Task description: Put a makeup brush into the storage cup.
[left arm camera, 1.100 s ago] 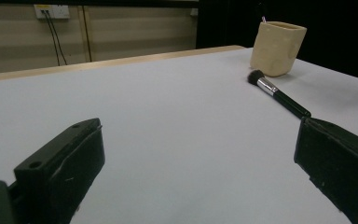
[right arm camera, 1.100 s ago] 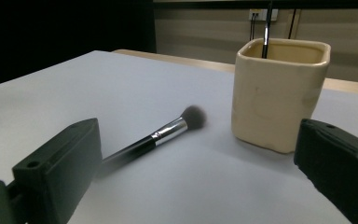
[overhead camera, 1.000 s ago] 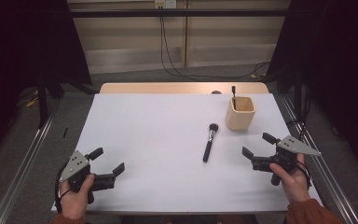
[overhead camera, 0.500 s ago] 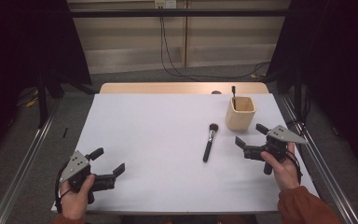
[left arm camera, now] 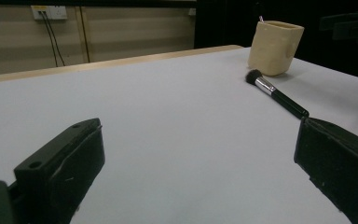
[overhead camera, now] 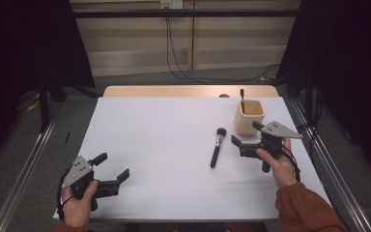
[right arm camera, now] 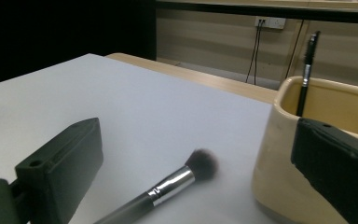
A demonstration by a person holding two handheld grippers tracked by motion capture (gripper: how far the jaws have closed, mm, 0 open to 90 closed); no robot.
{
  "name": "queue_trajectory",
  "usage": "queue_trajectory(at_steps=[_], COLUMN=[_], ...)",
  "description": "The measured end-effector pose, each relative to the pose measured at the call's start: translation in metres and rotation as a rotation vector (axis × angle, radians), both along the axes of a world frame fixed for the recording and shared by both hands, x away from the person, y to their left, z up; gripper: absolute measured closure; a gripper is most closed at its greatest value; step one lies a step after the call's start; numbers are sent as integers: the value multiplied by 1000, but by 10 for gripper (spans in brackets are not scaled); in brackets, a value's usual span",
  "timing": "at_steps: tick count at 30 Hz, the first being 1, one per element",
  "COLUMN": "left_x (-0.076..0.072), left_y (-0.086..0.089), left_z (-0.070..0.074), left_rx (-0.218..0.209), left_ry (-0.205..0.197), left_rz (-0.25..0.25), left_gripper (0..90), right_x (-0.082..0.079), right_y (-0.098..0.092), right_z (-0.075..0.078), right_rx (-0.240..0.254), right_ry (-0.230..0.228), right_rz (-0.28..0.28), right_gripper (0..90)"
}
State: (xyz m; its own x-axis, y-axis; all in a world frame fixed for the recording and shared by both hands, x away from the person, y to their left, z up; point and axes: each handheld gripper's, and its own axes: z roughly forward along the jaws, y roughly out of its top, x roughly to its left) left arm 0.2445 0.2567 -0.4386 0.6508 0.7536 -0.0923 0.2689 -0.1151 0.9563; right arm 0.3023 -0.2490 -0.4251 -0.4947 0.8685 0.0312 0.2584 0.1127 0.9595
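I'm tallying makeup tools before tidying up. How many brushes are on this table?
2. One makeup brush lies flat on the white table, left of the beige cup. One thin dark-handled brush stands inside the cup; the cup could hide others.

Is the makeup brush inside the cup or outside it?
Outside: the makeup brush lies flat on the white table, beside the beige cup.

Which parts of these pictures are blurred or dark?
Right gripper view: the brush head is soft and blurred, while the cup looks sharper. Left gripper view: the background at top right is dark. High view: even light on the table, dark at both sides.
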Motion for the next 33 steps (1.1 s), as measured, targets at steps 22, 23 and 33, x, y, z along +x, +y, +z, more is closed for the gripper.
queue_trajectory(at_steps=[22,23,33], left_x=[0,0,0], left_y=[1,1,1], left_z=[0,0,0], left_rx=[-2,-1,-1], left_ry=[-4,-1,-1], left_rz=[-3,-3,-4], left_gripper=[19,18,18], right_x=[31,33,40], right_y=[42,43,54], right_z=[9,9,10], right_rx=[-10,-17,-118], right_ry=[102,135,269], right_rz=[65,72,120], right_gripper=[23,9,29])
